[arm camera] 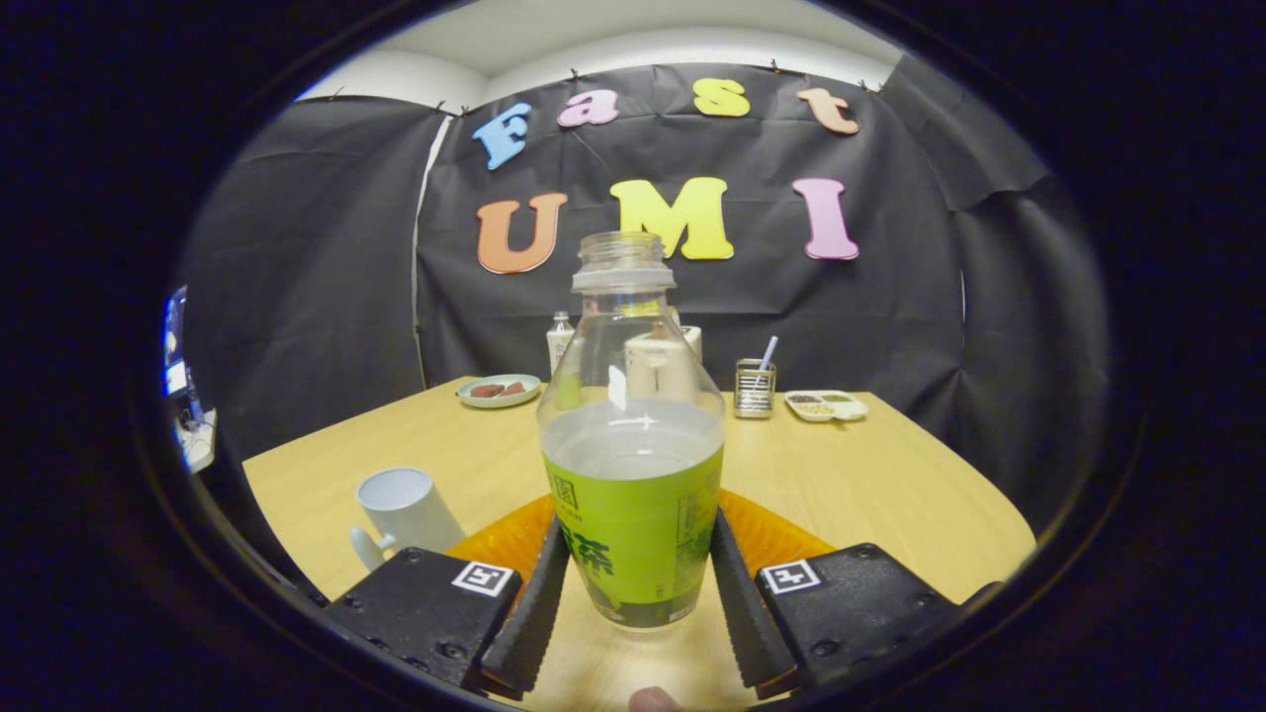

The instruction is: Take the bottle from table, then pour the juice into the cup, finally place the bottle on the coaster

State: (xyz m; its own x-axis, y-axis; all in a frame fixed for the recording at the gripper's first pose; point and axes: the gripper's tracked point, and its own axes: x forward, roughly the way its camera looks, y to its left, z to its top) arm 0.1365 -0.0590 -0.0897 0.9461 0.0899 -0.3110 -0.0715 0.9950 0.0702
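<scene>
A clear plastic bottle [633,465] with a green label and no cap stands upright between my fingers, about half full of pale liquid. My gripper [640,524] is shut on the bottle, with both fingers [539,603] pressed against the label's sides. An orange coaster [776,539] lies on the wooden table [870,475] just behind the bottle, partly hidden by it. I cannot tell whether the bottle's base rests on the table or hangs just above it. A white mug [401,509] stands to the left of the left finger, handle toward me.
Along the table's far edge stand a plate with reddish food [499,390], a small white bottle [560,341], a metal holder with a straw [755,388] and a divided tray [827,404]. A person's fingertip [653,700] shows below the bottle.
</scene>
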